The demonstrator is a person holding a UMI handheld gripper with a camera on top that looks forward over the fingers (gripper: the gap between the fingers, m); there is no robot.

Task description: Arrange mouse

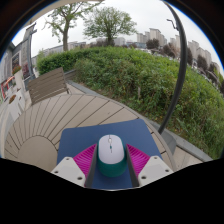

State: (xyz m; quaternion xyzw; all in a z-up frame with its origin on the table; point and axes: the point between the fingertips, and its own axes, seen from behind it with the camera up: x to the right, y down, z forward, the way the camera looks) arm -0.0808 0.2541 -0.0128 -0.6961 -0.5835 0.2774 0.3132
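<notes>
A white and teal mouse (111, 155) sits on a dark blue mouse mat (85, 136) that lies on a slatted wooden table (70, 112). My gripper (111, 160) is low over the mat with its fingers on either side of the mouse. The pink pads (86, 158) flank the mouse, and a narrow dark gap shows at each side. The mouse stands between the fingers and rests on the mat. The gripper is open.
A wooden bench (45, 85) stands beyond the table at the left. A green hedge (150, 75) runs along the right behind a dark curved pole (181, 70). Trees and buildings lie far off.
</notes>
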